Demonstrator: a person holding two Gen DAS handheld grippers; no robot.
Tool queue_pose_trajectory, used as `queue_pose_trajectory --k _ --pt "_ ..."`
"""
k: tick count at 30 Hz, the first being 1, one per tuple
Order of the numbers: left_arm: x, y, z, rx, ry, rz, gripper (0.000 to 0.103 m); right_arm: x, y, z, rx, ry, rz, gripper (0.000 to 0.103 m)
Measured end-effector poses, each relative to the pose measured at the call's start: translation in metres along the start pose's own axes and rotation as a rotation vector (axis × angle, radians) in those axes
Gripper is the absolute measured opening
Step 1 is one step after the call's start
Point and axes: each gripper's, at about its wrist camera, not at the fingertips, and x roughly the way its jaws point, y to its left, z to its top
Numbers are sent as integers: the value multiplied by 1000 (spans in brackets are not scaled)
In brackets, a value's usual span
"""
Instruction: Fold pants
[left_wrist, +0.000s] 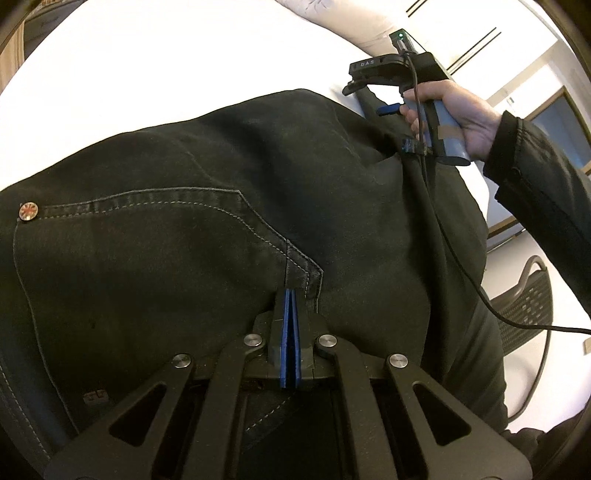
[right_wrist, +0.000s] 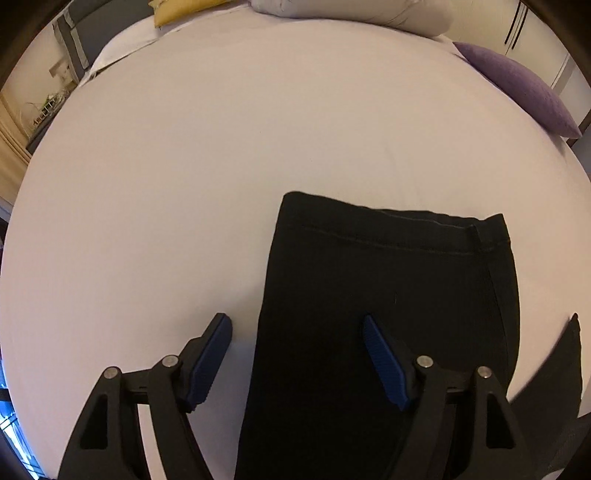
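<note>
A: White cotton sheet covers the wide bed (right_wrist: 221, 147), filling most of the right wrist frame. What lies on it?

B: The black denim pants (left_wrist: 221, 221) lie on the bed, filling the middle of the left wrist frame; the hemmed leg ends (right_wrist: 388, 236) sit lower centre in the right wrist frame.

A: The pillows?

B: A purple cushion (right_wrist: 517, 88) upper right, a pale pillow (right_wrist: 351, 11) along the top edge.

A: And the fingers?

B: The left gripper (left_wrist: 290, 295) is clenched on a pants seam at lower centre. The right gripper (right_wrist: 295, 325) is spread wide, one finger over the sheet, one over the leg.
</note>
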Motion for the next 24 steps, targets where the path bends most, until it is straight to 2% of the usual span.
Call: queue_pose_trajectory --k 1,3,4,5,6,10,14,16,18,22,24 --pt "1 -1 0 -1 0 0 1 -1 -1 1 -6 -7 6 64" --pt "2 -2 -2 0 0 0 1 -4 -7 2 -2 -15 5 32" --pt "3 -3 -2 2 -1 2 1 -5 -12 4 8 -16 11 26" --pt "1 -3 -2 6 -1 6 1 -7 -21 4 26 -15 46 14" --pt "3 -6 -3 11 -1 12 1 -8 -24 5 36 -13 64 8" --pt "7 -17 -4 29 -1 40 1 -32 -50 1 96 -76 149 6" --pt "9 -23 -5 35 1 52 1 -80 -94 -15 201 -204 275 6" --pt "10 -23 -6 38 2 54 1 -104 -121 -35 280 -261 335 6" --pt "10 -24 -5 33 6 51 1 -122 -167 -51 396 -324 425 6" --pt "10 -21 -3 6 14 33 1 -150 -249 -108 619 -434 494 6" --pt "8 -18 -1 -4 15 29 1 -138 -293 -147 747 -438 493 6"
